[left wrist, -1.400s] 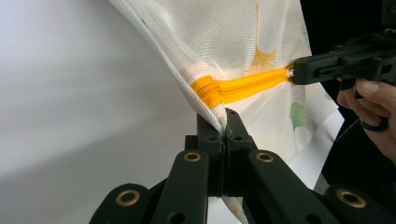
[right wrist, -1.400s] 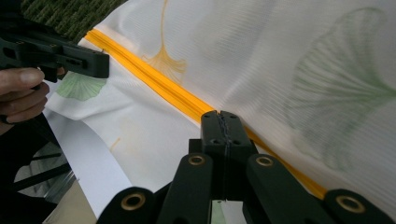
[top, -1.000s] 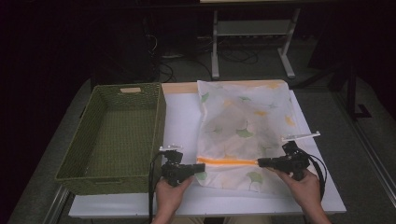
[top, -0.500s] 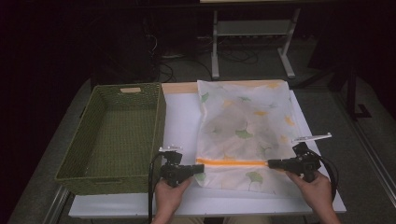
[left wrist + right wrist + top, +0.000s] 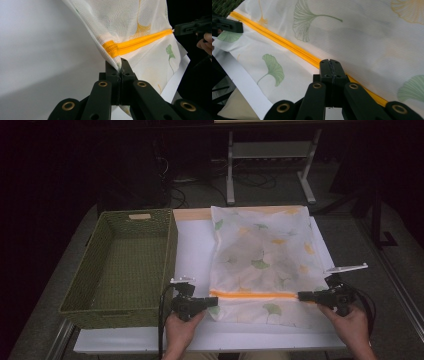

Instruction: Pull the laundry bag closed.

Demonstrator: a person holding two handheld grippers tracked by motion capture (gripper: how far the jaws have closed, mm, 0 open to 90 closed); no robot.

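Observation:
A white mesh bag (image 5: pixel 260 255) printed with ginkgo leaves lies flat on the white board (image 5: pixel 192 250). An orange zipper (image 5: pixel 255 295) runs across its near end. My left gripper (image 5: pixel 214 302) is shut on the bag's left edge just below the zipper's end (image 5: pixel 110 47), and the cloth is lifted into a fold there. My right gripper (image 5: pixel 301 296) is shut on the zipper at its right end. In the right gripper view the shut jaws (image 5: pixel 330 62) cover the zipper line (image 5: pixel 287 45), and whatever they pinch is hidden.
A green woven basket (image 5: pixel 169 265) stands at the left, close beside my left hand. The board's front edge (image 5: pixel 210 340) lies just below both hands. A metal stand (image 5: pixel 270 155) and cables are on the dark floor behind the table.
My right gripper has slid to the right along the orange zipper, from mid-bag to the bag's right edge. The left gripper has kept its hold at the left edge.

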